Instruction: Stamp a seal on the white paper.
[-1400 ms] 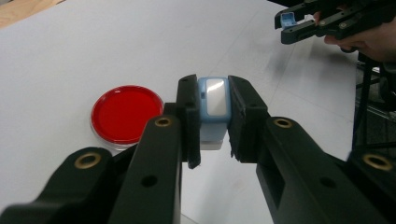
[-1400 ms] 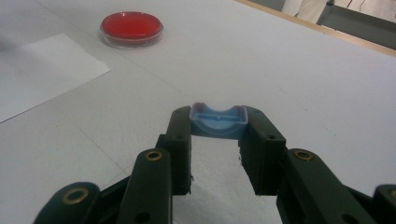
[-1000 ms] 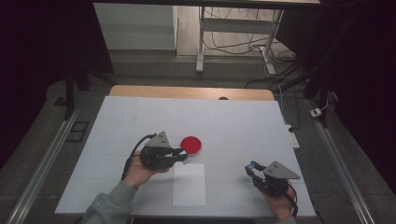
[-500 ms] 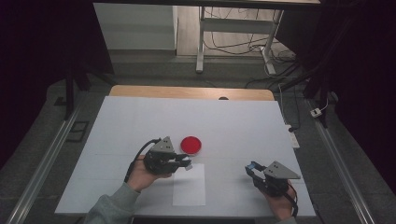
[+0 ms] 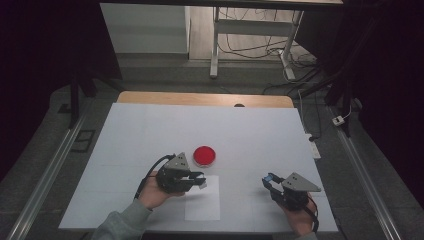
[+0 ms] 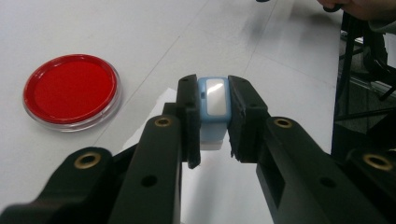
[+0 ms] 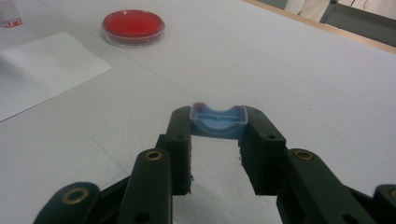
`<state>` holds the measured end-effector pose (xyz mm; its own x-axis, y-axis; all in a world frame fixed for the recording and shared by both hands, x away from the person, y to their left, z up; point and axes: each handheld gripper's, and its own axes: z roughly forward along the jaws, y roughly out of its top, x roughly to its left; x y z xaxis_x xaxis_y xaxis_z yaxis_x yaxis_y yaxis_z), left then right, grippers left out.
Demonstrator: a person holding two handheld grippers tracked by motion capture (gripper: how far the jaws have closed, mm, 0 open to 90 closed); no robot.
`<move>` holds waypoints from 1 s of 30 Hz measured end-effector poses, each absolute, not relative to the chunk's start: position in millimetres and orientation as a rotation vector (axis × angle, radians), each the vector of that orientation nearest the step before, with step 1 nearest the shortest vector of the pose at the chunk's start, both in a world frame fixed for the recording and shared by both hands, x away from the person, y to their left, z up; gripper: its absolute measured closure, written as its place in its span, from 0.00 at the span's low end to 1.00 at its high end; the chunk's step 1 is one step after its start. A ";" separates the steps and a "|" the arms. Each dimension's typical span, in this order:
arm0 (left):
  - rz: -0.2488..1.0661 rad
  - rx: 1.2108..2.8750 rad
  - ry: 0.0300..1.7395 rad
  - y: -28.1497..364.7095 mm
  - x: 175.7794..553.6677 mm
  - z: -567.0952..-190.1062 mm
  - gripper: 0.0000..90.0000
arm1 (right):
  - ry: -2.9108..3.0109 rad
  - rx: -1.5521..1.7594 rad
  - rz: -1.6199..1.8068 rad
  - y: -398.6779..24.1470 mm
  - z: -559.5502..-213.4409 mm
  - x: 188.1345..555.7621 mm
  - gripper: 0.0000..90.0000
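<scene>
Your left gripper [image 6: 212, 135] is clamped on a small pale-blue block [image 6: 213, 109] with a shiny, mirror-like face; its long axis runs up between the jaws, and a white base shows under it. In the high view that gripper [image 5: 199, 181] hangs over the near-left corner of the white sheet [image 5: 202, 207], with the block at its tip.

Your right gripper [image 7: 218, 140] pinches a second blue piece [image 7: 218, 122], a shallow tray-shaped cap with a curved lip and reddish corners, lying crosswise between the jaws. From above, this gripper [image 5: 268, 181] sits well apart to the right of the sheet, its tip aimed towards the left one.

The relation to watch: the two blue parts face each other across the sheet, with the sheet nearer your left hand. If they are meant to mate, the cap's hollow side has to meet the block's end; I can't tell from these views which face fits which.

The red dish [image 5: 204, 155] is round and clear-rimmed, smooth plastic by the look of it. It lies just beyond the left gripper, touching nothing. The table [image 5: 150, 130] is matte white, flat and faintly seamed.
</scene>
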<state>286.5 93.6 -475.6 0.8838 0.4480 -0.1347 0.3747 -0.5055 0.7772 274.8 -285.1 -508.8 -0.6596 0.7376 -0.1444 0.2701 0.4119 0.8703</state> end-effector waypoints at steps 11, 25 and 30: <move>0.088 2.186 0.581 88.5 285.0 -484.5 0.84 | 2.158 0.856 1.190 -284.8 -509.5 275.3 0.72; 0.078 2.216 0.573 83.6 284.7 -491.6 0.84 | 2.155 0.857 1.188 -285.2 -509.1 275.1 0.72; 0.091 2.237 0.566 80.9 284.5 -494.6 0.84 | 2.155 0.859 1.188 -285.1 -509.2 275.2 0.72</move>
<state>284.5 80.9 -494.6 0.8970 0.4261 -0.1175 0.3681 -0.5728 0.7324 275.2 -285.1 -509.2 -0.6582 0.7392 -0.1425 0.2744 0.4118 0.8690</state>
